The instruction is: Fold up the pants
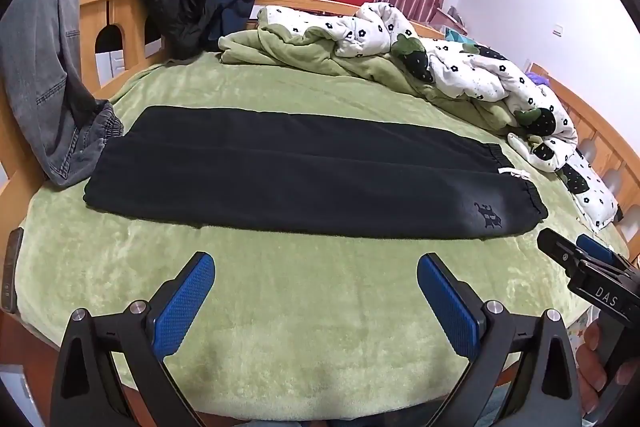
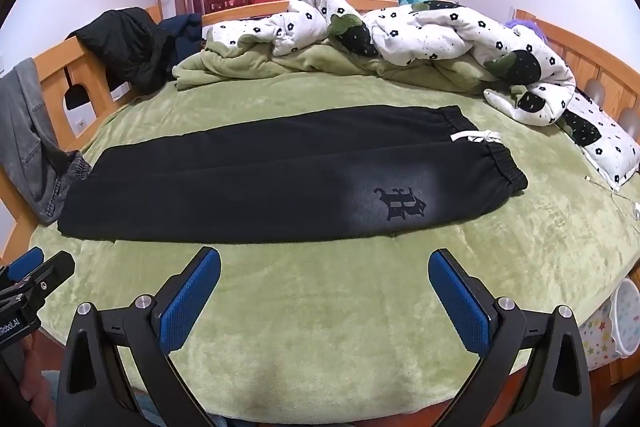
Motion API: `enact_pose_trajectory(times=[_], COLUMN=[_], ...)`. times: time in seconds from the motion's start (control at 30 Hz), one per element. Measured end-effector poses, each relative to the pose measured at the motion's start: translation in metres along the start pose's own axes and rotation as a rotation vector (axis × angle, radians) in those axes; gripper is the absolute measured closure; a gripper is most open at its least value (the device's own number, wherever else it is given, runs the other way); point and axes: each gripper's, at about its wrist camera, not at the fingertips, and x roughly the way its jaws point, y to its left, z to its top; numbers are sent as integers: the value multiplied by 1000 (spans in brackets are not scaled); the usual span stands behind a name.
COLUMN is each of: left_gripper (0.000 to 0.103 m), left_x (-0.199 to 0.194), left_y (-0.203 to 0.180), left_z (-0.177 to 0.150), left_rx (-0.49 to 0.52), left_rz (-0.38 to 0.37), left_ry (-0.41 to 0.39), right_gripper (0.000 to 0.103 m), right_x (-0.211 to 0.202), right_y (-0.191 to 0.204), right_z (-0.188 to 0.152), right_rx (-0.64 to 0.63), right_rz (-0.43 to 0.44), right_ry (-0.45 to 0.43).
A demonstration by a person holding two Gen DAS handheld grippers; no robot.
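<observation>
Pants (image 1: 304,171) were laid flat on the bed (image 1: 320,291); both tools, left (image 1: 316,291) and right (image 2: 324,291), were spread wide, empty; the right tool's handle was cut off

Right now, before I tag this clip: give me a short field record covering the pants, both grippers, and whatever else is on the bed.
pants: black pants laid flat and lengthwise on the green bed cover, waistband on the right, legs side by side, not yet folded
left gripper: open, empty, short of the pants
right gripper: open, empty, short of the pants
other items: floral quilt bunched at far side; grey jeans over the wooden bed rail
</observation>
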Motion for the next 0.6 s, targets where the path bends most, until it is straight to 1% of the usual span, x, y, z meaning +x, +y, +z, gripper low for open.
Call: enact_pose_trajectory(times=[0.6], left_gripper=[1], left_x=[3], left_y=[2], left_z=[-6], left_rx=[-6], left_rz=[4], left_ry=[8], right_gripper=[1], right_x=[1], right_y=[1], right_z=[1], right_rx=[-3], right_rz=[-2], right_ry=[12])
